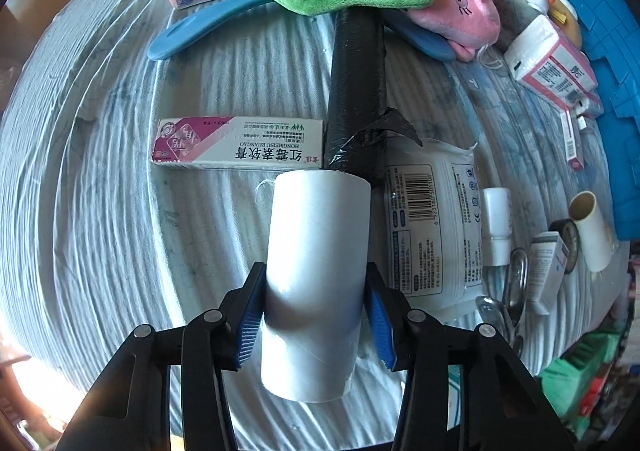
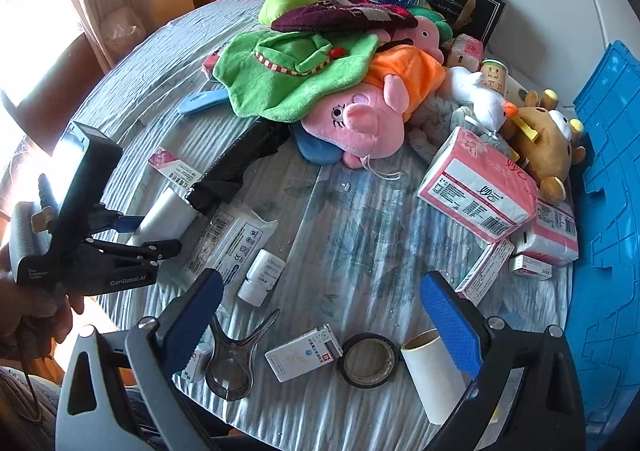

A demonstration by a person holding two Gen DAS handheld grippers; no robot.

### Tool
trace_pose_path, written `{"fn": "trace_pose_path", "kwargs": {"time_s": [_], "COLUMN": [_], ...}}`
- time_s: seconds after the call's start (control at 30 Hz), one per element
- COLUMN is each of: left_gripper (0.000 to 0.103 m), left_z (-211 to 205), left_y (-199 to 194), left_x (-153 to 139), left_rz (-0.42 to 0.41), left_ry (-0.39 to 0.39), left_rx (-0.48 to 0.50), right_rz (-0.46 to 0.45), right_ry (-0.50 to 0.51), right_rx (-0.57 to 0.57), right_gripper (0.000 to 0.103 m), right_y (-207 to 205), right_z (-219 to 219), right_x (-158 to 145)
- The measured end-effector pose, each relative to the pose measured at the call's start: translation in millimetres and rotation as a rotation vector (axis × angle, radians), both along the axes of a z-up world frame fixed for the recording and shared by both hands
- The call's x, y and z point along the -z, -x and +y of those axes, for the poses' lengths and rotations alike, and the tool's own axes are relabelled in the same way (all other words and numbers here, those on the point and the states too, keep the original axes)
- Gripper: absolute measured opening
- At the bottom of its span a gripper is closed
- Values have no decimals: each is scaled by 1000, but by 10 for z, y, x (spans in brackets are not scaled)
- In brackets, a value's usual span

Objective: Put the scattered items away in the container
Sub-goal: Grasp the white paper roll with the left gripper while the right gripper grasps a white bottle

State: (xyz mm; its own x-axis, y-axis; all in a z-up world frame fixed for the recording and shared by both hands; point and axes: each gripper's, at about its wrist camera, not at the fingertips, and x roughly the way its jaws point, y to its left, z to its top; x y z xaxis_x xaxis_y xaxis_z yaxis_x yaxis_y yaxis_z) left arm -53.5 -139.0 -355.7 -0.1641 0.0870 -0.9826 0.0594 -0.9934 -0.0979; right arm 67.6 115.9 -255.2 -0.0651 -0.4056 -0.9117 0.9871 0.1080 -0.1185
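Our left gripper (image 1: 314, 303) jaws clamp a white cardboard tube (image 1: 316, 271) lying on the counter (image 1: 100, 211). Our right gripper (image 2: 320, 327) jaws gape wide, holding nothing.

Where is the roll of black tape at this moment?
In the right wrist view the black tape roll lies flat near the table's front edge, between a small white medicine box and a white cardboard tube.

The left claw (image 1: 316, 307) points steeply down, its blue pads (image 1: 250, 325) pressed against both sides of a white tube (image 1: 316, 263). The right claw (image 2: 324, 327) also tilts down, jaws spread wide with nothing between them. A hand (image 2: 32, 311) holds the left claw's handle.
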Motion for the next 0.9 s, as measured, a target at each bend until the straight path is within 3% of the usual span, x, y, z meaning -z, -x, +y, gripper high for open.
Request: {"fn": "trace_pose_path", "kwargs": {"time_s": [0.3,0.4,0.47,0.7,0.8,0.9], "left_gripper": [46,46,46,46,46,46], "left_z": [-179,-202,-210,-214,-203,-185], "left_y": [-159,-218,-246,-269,-261,-257], "left_x": [-93,-111,-124,-193,-234,-270], "left_rz": [5,4,4,12,21,29], "left_ry": [24,32,39,47,46,41], "left_rx": [-54,-61,-62,-67,-72,-76], "right_rz": [-49,-51,-48,-60,-61,-70], "right_ry": [-82,-100,-108,-164,-185,-196], "right_rx": [2,-3,-1,5,11,1], "right_gripper": [98,86,67,56,36,35], "right_y": [-121,-181,-209,-283,-293,-323], "right_z": [-93,-154,-208,-355,-371,-372], "right_x": [537,660,723,949,1004,1021]}}
